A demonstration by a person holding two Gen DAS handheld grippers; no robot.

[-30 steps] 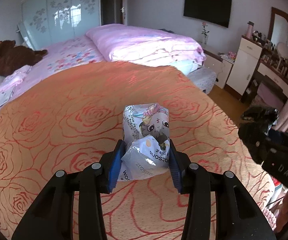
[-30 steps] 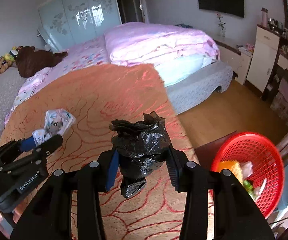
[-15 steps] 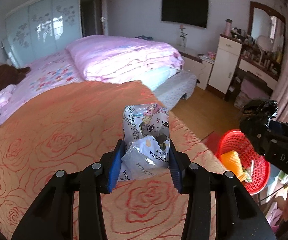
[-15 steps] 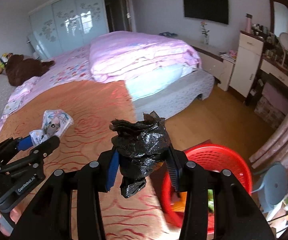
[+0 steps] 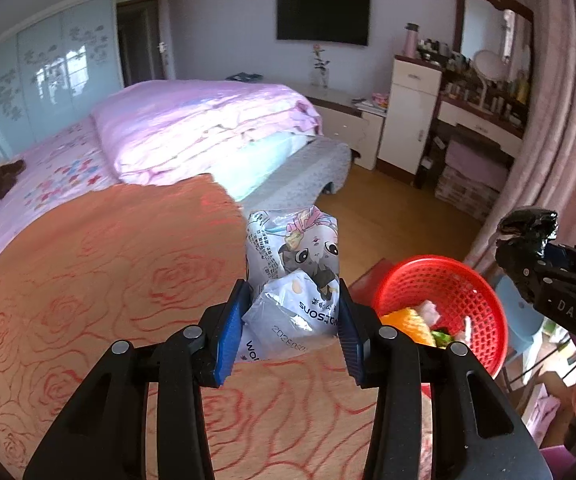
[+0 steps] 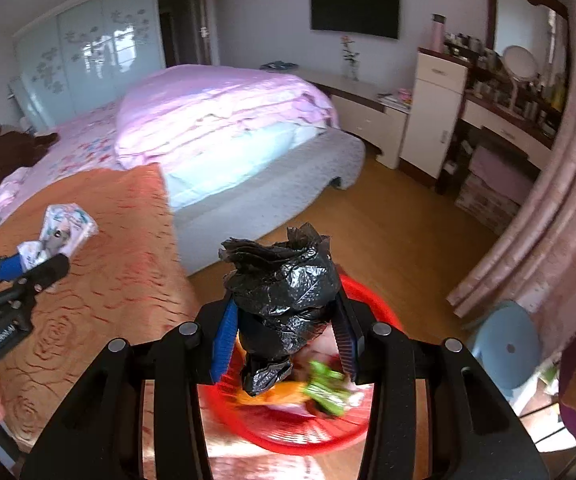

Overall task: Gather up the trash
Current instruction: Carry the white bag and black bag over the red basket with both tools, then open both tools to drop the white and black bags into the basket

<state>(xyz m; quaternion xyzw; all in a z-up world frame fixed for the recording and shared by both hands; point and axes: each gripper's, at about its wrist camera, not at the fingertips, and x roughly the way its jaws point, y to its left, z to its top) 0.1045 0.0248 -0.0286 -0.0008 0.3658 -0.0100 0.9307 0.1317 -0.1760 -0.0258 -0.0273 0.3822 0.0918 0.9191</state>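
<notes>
Jaws of our left gripper [image 5: 291, 324] are closed on a crumpled white snack wrapper printed with a cartoon animal [image 5: 293, 276], its blue pads pressing both sides, and the wrapper stands up between them above the near right corner of the orange bedspread with a red rose pattern [image 5: 100, 280]. Far to the left on the bed lies a brown plush toy [image 6: 4, 152], and beyond the orange cover a folded pink quilt [image 5: 204, 124] is piled on the mattress.

Moving right, our right gripper [image 6: 286, 332] holds a scrunched black plastic bag [image 6: 284, 292] squeezed between its blue pads, the bag's knotted top sticking upward. In the right wrist view this bag hangs directly over the round red plastic mesh basket [image 6: 319, 436], which sits off the bed's right edge above the wooden floor [image 6: 387, 232]. The basket already contains an orange piece [image 5: 407, 322], something green and some pale scraps. In the left wrist view the basket lies just right of the wrapper, and the right gripper with its black bag appears at the far right edge, above the basket.

A round blue stool [image 6: 507, 344] stands near the pink curtain [image 6: 547, 220] on the right.
</notes>
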